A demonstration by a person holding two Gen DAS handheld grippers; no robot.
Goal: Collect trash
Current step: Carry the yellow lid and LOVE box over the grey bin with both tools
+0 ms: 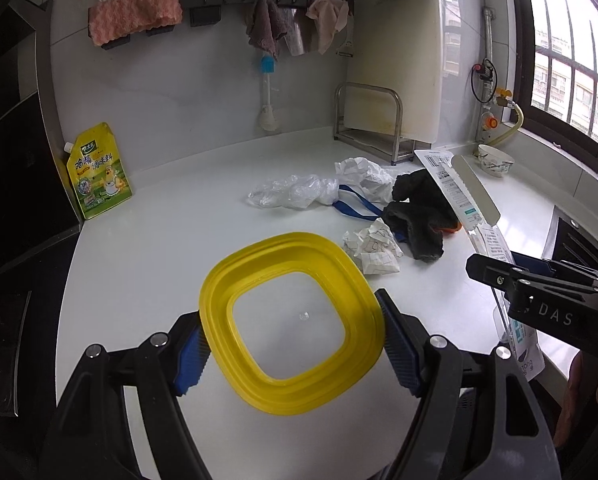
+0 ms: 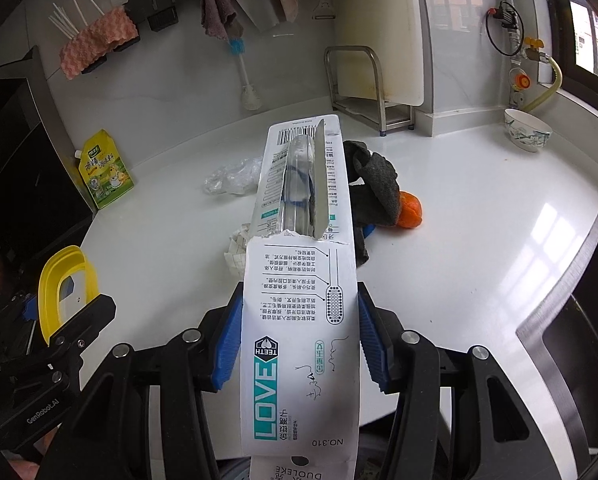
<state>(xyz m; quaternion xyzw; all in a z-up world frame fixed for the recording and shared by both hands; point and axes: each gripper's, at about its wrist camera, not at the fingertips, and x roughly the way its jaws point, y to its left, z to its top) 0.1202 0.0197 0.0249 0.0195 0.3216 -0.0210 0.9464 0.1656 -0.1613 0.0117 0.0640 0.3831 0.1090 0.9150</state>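
Cardboard and thin clear plastic, that is the toothbrush package now pinched between the jaws of the right gripper, held above the counter by its long edges. It looks light and bendy, torn partway up, so a grip low on the intact card seems safest; squeeze harder and it would likely buckle. Over on the other side, the left gripper clamps a yellow lid by two opposite edges, stiff and slick by the look of it.

More trash waits beyond: crumpled paper, a clear plastic bag, a dark glove, all soft and probably easy to pinch mid-bundle.

Right wrist view shows the package print, the tear and an orange piece in full behind the glove. Left wrist view shows the second white paper wad and a blue strap, both mostly hidden from the right by the package.
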